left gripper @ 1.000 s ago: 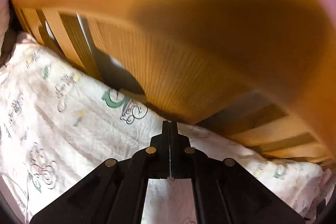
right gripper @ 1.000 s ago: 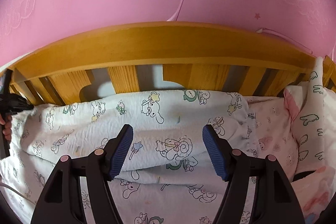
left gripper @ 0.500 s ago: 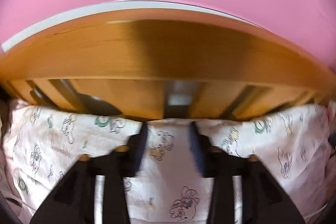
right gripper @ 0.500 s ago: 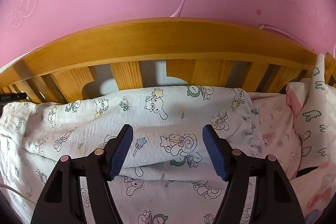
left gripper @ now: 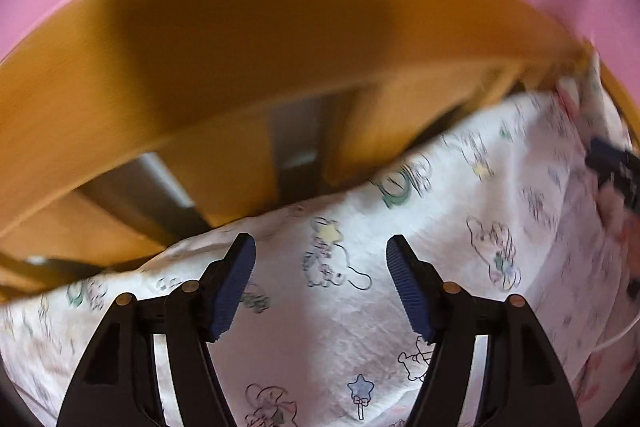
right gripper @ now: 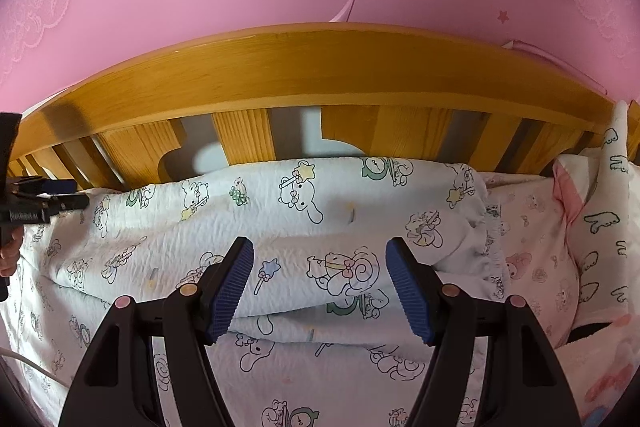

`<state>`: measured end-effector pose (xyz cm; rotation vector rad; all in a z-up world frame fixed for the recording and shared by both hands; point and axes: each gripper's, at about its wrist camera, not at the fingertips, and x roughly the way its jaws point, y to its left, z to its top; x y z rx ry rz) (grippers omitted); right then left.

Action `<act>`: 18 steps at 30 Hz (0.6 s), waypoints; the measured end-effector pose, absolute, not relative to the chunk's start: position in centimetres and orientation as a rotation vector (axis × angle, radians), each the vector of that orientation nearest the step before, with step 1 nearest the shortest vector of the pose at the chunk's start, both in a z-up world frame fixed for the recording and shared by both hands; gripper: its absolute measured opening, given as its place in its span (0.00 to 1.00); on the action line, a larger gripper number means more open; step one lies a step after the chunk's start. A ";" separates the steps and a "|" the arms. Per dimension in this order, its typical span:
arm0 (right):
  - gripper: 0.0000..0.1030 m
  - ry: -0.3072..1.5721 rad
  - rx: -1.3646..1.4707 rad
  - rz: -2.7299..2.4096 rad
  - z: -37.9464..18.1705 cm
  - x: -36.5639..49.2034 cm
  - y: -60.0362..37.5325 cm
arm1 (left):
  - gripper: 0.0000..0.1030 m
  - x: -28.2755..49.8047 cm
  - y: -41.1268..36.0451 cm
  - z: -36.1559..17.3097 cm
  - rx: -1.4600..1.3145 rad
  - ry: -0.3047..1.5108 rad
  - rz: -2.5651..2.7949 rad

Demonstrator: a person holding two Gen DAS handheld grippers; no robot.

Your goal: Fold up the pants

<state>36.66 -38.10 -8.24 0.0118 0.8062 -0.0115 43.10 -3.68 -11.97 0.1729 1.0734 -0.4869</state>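
The pants [right gripper: 320,211] lie doubled along the wooden rail [right gripper: 320,67], folded edge at six o'clock. The left gripper [left gripper: 320,283] is opening and empty. The right gripper [right gripper: 320,283] hangs wide, empty. Judged: fold released; next, regrip for the following fold.

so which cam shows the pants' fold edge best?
Right wrist: sharp, with the pants folded along the wooden rail and the layered edge visible. Left wrist shows only a motion-blurred stretch of them, no fold edge.
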 end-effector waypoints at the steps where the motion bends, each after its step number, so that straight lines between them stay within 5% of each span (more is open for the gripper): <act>1: 0.68 0.806 0.013 -0.010 -8.2 36.7 -38.2 | 0.64 43.0 -4.2 -11.4 0.186 1.085 -0.486; 9: 0.68 0.813 0.021 0.004 -8.2 36.7 -38.2 | 0.53 45.9 -4.9 -15.0 0.242 1.134 -0.422; 10: 0.68 0.814 0.018 0.005 -8.3 36.8 -38.2 | 0.47 46.1 -4.9 -15.2 0.241 1.134 -0.417; 12: 0.68 0.817 0.013 0.006 -8.4 36.8 -38.1 | 0.02 46.3 -4.7 -15.4 0.216 1.126 -0.425; 18: 0.68 0.822 0.004 0.010 -8.7 36.7 -37.7 | 0.00 44.1 -4.1 -12.8 0.189 1.017 -0.445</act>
